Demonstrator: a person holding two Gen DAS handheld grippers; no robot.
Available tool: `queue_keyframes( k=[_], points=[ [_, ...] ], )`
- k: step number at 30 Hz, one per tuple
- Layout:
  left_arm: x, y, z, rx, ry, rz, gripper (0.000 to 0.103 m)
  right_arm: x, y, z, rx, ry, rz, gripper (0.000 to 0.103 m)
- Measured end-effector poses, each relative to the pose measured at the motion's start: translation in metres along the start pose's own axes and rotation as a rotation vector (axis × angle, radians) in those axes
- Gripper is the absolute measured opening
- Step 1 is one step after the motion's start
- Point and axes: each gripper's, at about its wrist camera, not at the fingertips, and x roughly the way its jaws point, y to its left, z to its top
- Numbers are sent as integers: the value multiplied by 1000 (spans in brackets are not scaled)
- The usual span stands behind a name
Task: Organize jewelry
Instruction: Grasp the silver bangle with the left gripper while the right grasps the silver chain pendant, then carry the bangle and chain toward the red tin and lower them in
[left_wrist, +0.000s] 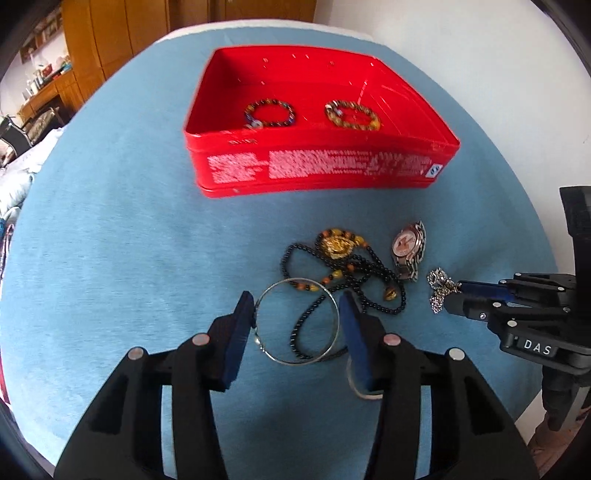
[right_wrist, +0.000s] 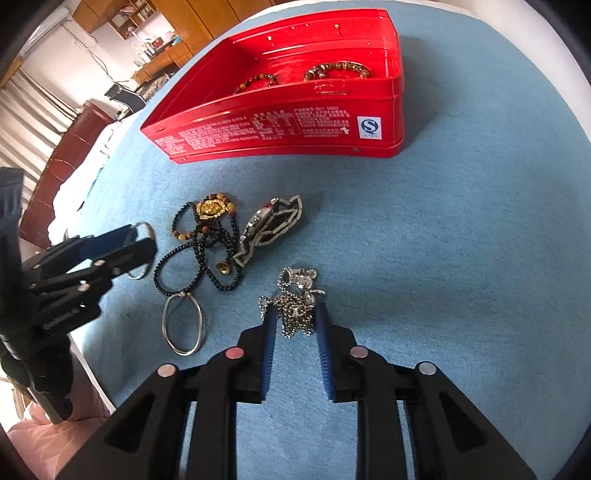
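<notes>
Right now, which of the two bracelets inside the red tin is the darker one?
The left bracelet in the red tin, seen from the left wrist camera: its beads are dark with some blue, while the right bracelet beside it is amber and gold.

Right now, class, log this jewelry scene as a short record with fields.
Container: red tin, open, on blue cloth
Inside tin: two beaded bracelets
On cloth: black bead necklace, wristwatch, silver bangle, silver chain
Left gripper: open, fingers either side of the bangle
Right gripper: open, fingers either side of the chain
</notes>
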Motion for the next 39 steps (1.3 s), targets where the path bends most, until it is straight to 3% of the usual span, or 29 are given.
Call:
queue_keyframes(
  k=[3, 9, 11, 13, 16, 24, 39],
  points=[
    [-3, 4, -2, -10, -1, -1, 47, 1, 5, 2, 1, 4, 14, 38],
    [1, 8, -6, -16, 13, -11, 47, 8, 19, 4, -37, 4, -53, 42],
    [2, 8, -7, -16, 16, -15, 47, 12, 25, 2, -72, -8, -98, 41],
    [2, 9, -7, -16, 17, -20, 47, 14, 33, -2, -124, -30, -165, 33],
    [3, 12, -5, -21, 13, -27, 47, 14, 38, -5, -158, -47, -198, 24],
    [-7, 18, -10, -37, -9, -46, 47, 2, 27, -5, -88, -40, -85, 21],
    [-38, 26, 8, -42, -82, -57, 47, -57, 28, 13, -59, -172, 25, 20]
  ],
)
